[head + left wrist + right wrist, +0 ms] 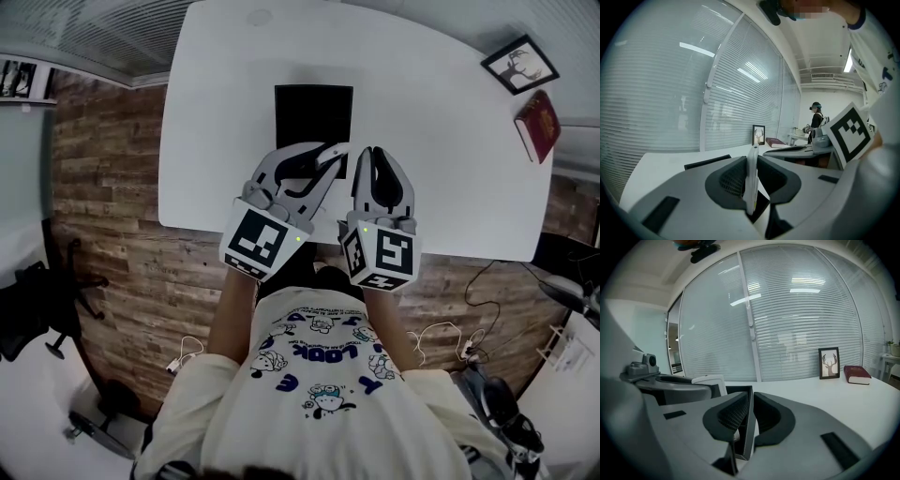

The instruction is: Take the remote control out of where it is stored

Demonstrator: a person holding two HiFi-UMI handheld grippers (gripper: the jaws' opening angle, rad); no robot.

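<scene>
Where the head view is consulted, the remote control [753, 187] is hard to separate from the white table [450, 187]. It is shown plainly only in the left gripper view: a thin white slab stood on edge, clamped between the pads of the left gripper [752, 159], with the black box [314, 111] dark beneath it. Its lower end is cut off behind the jaws. The right gripper [751, 401] is seen closed on a thin wall of the box, at a corner.

Writing: on the T-shirt [319, 366], printed upside down, only "LOOK" can be read. No title can be made out on the red book [856, 374].

The antler motif of the picture frame [829, 363] is clear in the gripper views and indistinct in the head view. A distant person [816, 119] is recorded by the left gripper view alone.
</scene>
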